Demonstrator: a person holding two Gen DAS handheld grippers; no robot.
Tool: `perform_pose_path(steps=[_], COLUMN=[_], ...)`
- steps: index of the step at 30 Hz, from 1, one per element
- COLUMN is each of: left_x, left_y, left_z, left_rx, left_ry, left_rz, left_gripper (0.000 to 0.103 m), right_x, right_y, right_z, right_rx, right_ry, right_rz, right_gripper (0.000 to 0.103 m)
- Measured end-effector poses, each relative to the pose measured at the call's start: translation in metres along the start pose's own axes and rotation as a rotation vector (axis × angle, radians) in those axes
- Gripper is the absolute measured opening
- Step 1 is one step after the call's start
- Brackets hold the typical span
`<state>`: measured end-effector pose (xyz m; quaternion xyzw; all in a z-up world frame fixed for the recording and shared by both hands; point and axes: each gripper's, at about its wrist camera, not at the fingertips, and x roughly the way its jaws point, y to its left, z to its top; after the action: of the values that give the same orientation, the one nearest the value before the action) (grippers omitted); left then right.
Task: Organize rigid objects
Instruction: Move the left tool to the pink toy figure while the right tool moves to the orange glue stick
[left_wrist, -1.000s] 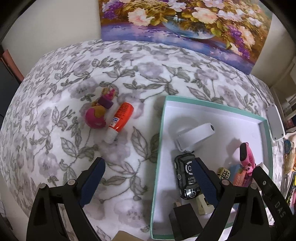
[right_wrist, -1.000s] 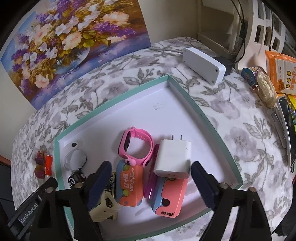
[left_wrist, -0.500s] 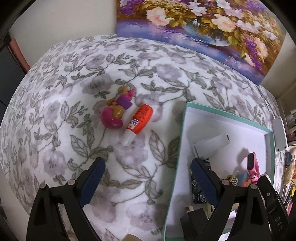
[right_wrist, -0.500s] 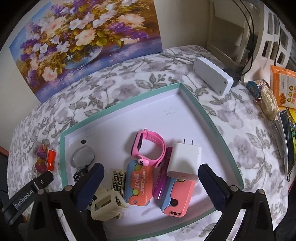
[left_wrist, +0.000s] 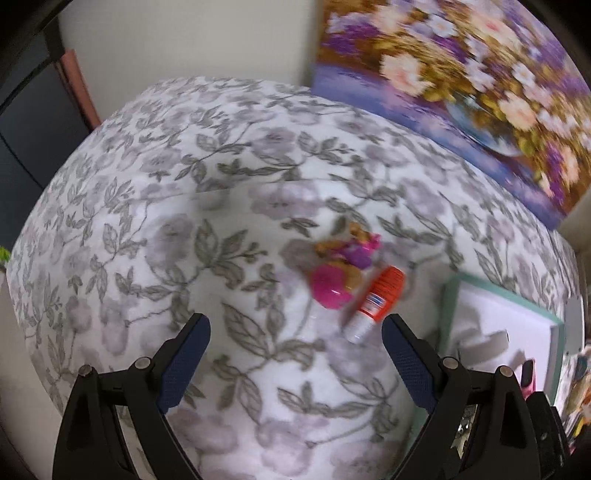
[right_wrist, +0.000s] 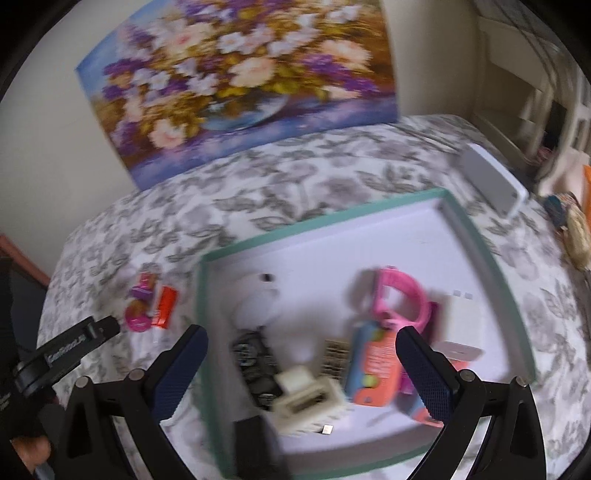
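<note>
Two loose items are waiting outside the tray while both grippers are hanging spread and empty

The left gripper (left_wrist: 295, 354) is hovering released over the flowered cloth (left_wrist: 155, 236), nothing between its jaws, with the orange glue stick (left_wrist: 375, 301) and the pink toy (left_wrist: 334, 284) lying touching each other just ahead of it, beside the teal-rimmed tray (right_wrist: 325, 218). The right gripper (right_wrist: 301, 363) is standing wide open above the tray, gripping nothing, over the pink watch (right_wrist: 400, 295), white charger (right_wrist: 461, 326) and cream clip (right_wrist: 310, 398). The risk, as I judge it, is in the pair sitting so close: closing on the round glue stick could be nudging the toy aside or rolling the stick away, and a drop into the crowded tray could be knocking pieces already placed
</note>
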<state>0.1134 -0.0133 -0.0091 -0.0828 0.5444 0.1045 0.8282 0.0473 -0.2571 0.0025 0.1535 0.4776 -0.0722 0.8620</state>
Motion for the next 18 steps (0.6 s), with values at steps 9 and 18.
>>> perform_pose_path(steps=[9, 18], left_x=[0.028, 0.047], left_y=[0.026, 0.045], left_z=[0.017, 0.029], left_rx=[-0.089, -0.152], left_ry=[0.061, 0.072], left_rz=[-0.099, -0.087], left_gripper=[0.094, 0.094], right_x=[0.015, 0.05], right_y=[0.061, 0.114], right_z=[0.007, 0.002], right_rx=[-0.111, -0.265], right_ry=[-0.002, 0.048], right_rz=[0.082, 0.104], right_gripper=[0.103, 0.086])
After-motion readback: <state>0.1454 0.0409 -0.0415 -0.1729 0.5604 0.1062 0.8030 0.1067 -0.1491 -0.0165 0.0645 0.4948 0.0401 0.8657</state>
